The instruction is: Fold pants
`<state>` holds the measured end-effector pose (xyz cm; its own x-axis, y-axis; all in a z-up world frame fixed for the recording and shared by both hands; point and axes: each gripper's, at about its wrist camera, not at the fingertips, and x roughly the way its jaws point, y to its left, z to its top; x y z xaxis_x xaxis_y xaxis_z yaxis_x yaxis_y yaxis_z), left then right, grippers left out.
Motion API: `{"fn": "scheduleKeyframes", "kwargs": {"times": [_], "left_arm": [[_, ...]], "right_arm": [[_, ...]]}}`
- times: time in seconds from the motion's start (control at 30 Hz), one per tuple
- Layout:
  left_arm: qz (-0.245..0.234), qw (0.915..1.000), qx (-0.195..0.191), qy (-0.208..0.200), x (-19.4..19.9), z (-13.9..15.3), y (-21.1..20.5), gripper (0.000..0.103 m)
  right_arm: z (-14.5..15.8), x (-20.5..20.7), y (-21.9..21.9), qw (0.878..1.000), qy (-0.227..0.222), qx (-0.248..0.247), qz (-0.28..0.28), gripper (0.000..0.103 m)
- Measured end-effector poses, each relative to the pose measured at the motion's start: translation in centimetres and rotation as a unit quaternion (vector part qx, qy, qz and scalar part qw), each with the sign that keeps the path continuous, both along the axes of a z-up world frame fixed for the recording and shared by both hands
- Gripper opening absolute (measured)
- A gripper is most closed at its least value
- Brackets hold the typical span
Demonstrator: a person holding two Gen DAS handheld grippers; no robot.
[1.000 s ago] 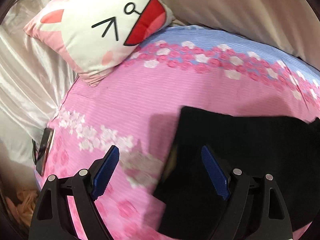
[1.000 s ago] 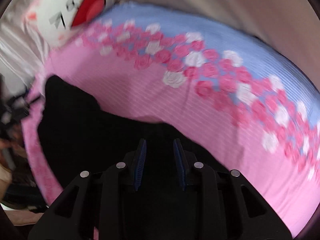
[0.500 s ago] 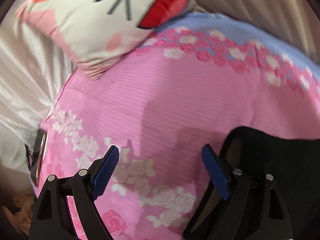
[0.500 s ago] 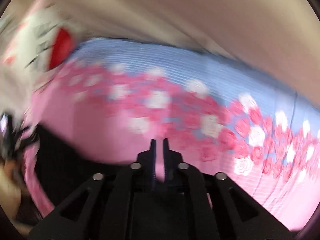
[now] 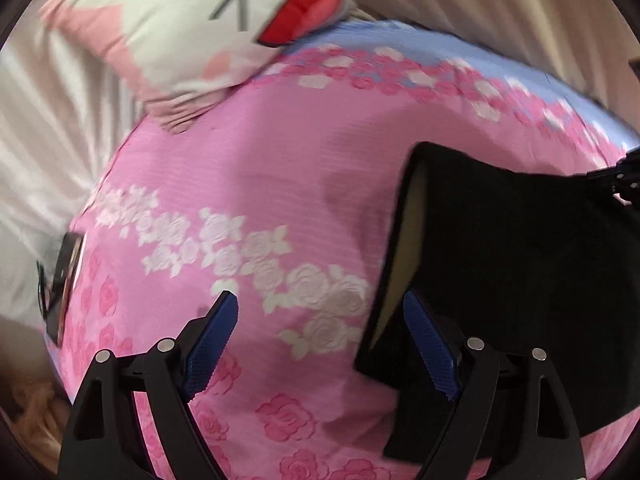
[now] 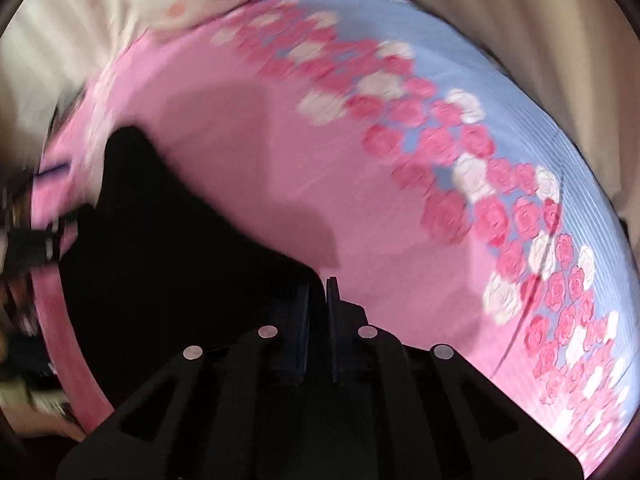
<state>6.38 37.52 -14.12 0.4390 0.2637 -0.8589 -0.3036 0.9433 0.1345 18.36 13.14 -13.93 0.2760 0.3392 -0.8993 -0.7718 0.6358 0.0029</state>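
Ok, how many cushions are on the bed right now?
1. The white and pink cartoon-face cushion lies at the far left corner of the pink floral bedspread, beyond the black pants. Others may be out of frame.

Motion is smearing my right wrist view, so the black fabric pants point(image 6: 172, 264) are reading as a featureless mass, running under my right jaws and hiding any grip.
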Motion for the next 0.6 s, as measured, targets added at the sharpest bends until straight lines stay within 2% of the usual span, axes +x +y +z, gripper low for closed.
{"fn": "scheduleKeyframes", "kwargs": {"times": [0.1,0.17,0.2,0.23,0.27,0.37,0.4,0.43,0.5,0.6], "left_arm": [[0.031,0.9992,-0.016,-0.021,-2.0,1.2,1.2,0.082],[0.036,0.999,-0.017,-0.022,-3.3,1.7,1.4,0.082],[0.037,0.9989,-0.018,-0.021,-4.3,1.9,1.2,0.082],[0.036,0.9989,-0.022,-0.019,-5.1,1.9,0.9,0.082],[0.036,0.9988,-0.03,-0.015,-6.0,1.8,0.4,0.082],[0.029,0.9978,-0.059,-0.003,-7.0,1.0,-1.1,0.082],[0.025,0.9975,-0.066,0.007,-7.1,0.3,-1.9,0.082],[0.022,0.9974,-0.068,0.013,-7.1,-0.1,-2.3,0.082],[0.018,0.9982,-0.055,0.017,-7.0,-0.4,-3.3,0.082],[0.002,0.999,-0.045,-0.004,-6.5,0.4,-4.1,0.082]], "right_arm": [[2.4,-2.4,2.5,0.998,-0.008,0.029,0.051,0.015],[4.3,-4.6,5.4,0.994,-0.028,0.052,0.095,0.031],[5.0,-5.3,7.4,0.991,-0.038,0.06,0.114,0.048],[5.3,-5.9,9.1,0.988,-0.045,0.063,0.131,0.056],[5.2,-6.3,10.4,0.987,-0.051,0.06,0.143,0.057],[2.5,-6.0,14.4,0.986,-0.057,0.001,0.16,0.056],[1.4,-5.7,15.1,0.985,-0.037,-0.016,0.165,0.037],[0.6,-5.3,15.5,0.986,-0.022,-0.025,0.166,0.023],[1.2,-3.6,15.8,0.989,-0.011,-0.018,0.147,0.014],[3.1,0.2,15.9,0.996,0.009,0.029,0.082,0.012]]}}
